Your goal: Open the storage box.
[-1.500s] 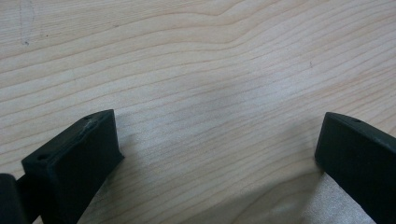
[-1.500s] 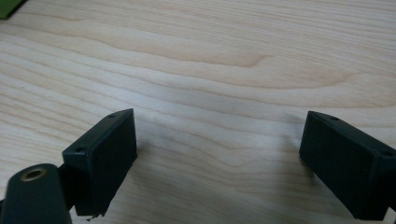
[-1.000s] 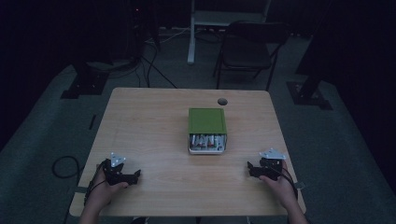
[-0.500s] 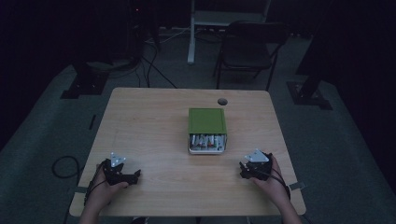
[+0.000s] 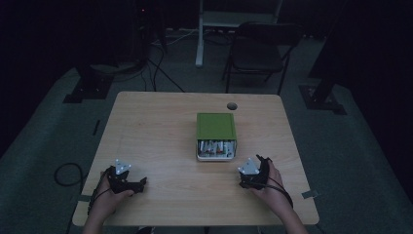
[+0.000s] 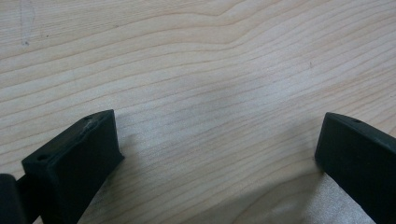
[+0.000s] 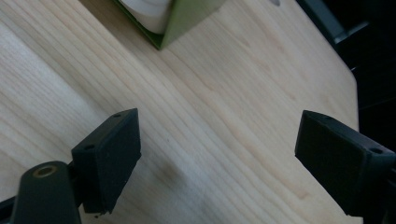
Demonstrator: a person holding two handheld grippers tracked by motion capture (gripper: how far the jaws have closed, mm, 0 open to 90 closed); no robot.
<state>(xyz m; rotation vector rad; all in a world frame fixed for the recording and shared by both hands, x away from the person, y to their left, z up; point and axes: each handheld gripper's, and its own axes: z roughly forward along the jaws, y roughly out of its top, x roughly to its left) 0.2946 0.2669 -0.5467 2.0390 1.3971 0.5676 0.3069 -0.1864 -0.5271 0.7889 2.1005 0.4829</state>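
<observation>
1. A green box [image 5: 216, 135] sits in the middle of the table [image 5: 156, 131]; its open front shows small things inside.
2. The left gripper [image 5: 127, 179] rests near the front edge; its fingers [image 6: 77, 158] are spread.
3. The right gripper [image 5: 252, 174] is near the box; fingers [image 7: 109, 154] spread, holding nothing.

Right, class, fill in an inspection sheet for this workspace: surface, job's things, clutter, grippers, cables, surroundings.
Surface: light wooden table, round hole near far edge.
Job's things: green box, open side facing the person, whitish contents too small to identify.
Clutter: nothing seen.
Grippers: left gripper open over bare wood; right gripper open, near the box's corner.
Cables: black cable looping on floor, left.
Surroundings: dark folding chair, carpeted floor.
</observation>
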